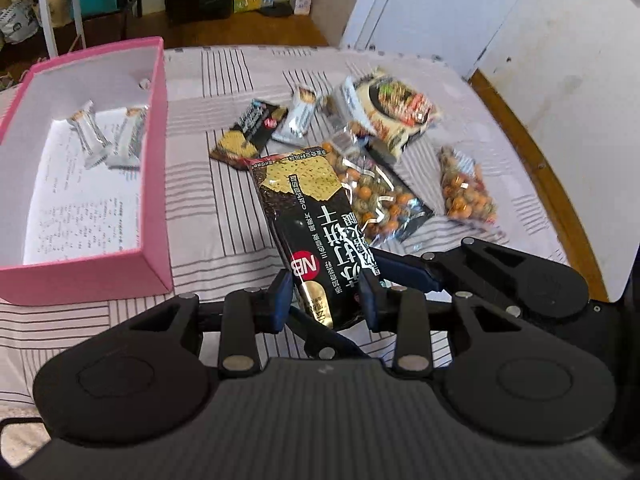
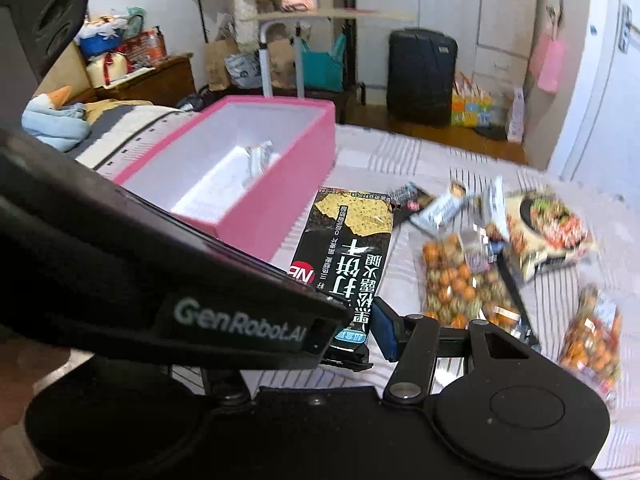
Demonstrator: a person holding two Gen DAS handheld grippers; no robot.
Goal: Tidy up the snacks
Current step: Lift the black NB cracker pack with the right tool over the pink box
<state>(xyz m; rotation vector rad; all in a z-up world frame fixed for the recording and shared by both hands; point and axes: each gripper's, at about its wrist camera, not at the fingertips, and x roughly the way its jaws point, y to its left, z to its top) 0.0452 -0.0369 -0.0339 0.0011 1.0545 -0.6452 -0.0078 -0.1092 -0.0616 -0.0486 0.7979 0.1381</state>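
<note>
On a striped bedspread (image 1: 224, 216), the black cracker pack (image 1: 308, 216) hangs pinched narrowly in the left tongs (image 1: 326, 300); whether the right tongs (image 2: 360, 336) grip it too, I cannot tell. It could slip before reaching the pink box (image 1: 154, 216) to their left.

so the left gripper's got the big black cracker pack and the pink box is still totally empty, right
Not quite. The left gripper is clamped on the big black cracker pack, but the pink box is not empty: the left wrist view shows two small white snack bars lying inside it.
</note>
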